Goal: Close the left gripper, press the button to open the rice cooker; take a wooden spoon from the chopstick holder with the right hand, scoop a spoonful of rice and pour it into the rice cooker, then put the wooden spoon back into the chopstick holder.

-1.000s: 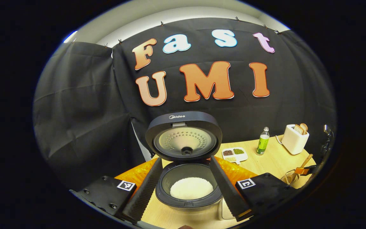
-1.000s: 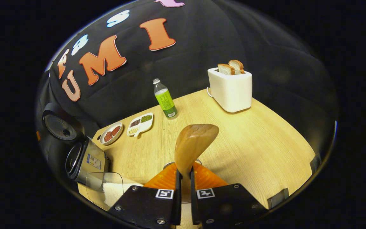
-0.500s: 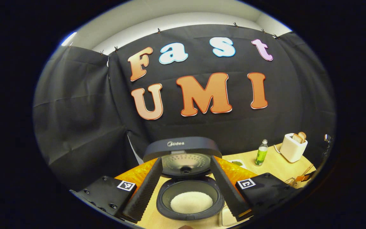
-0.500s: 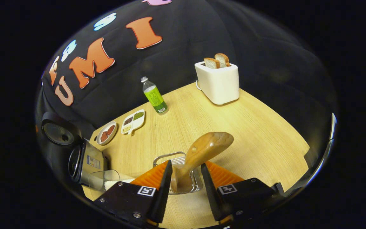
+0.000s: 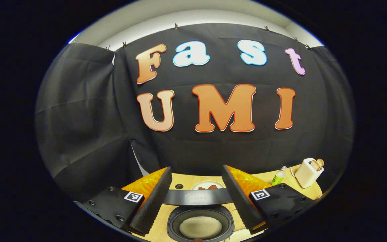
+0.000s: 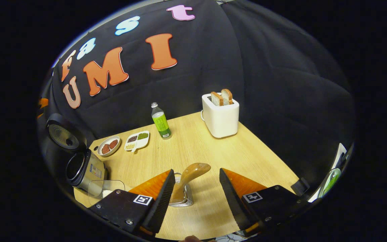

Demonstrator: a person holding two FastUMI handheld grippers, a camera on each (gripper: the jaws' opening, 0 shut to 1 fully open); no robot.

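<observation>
Your right tool (image 6: 195, 198) hangs above the near part of the table (image 6: 247, 158) with its fingers spread wide and grasping nothing; between them, lower down, the wooden spoon (image 6: 188, 178) leans in the chopstick holder (image 6: 181, 199), bowl end up and tilted to the right, apart from both fingers; to the right of the holder the tabletop lies bare out to its near and right edges. To the left a clear container of rice (image 6: 108, 190) sits just beside the rice cooker (image 6: 82, 169), whose lid (image 6: 62, 136) stands raised at the table's left edge. Farther back come a round dish (image 6: 108, 146), a divided tray (image 6: 137, 141) and a green bottle (image 6: 160, 121), with a toaster (image 6: 221, 116) holding bread near the back corner; bare wood lies between these and the holder. Your left tool (image 5: 197, 198) is likewise released, fingers wide apart, poised high over the open cooker; the pot of rice (image 5: 200, 227) lies directly below between them, and the lid's rim shows edge-on beyond it.
</observation>
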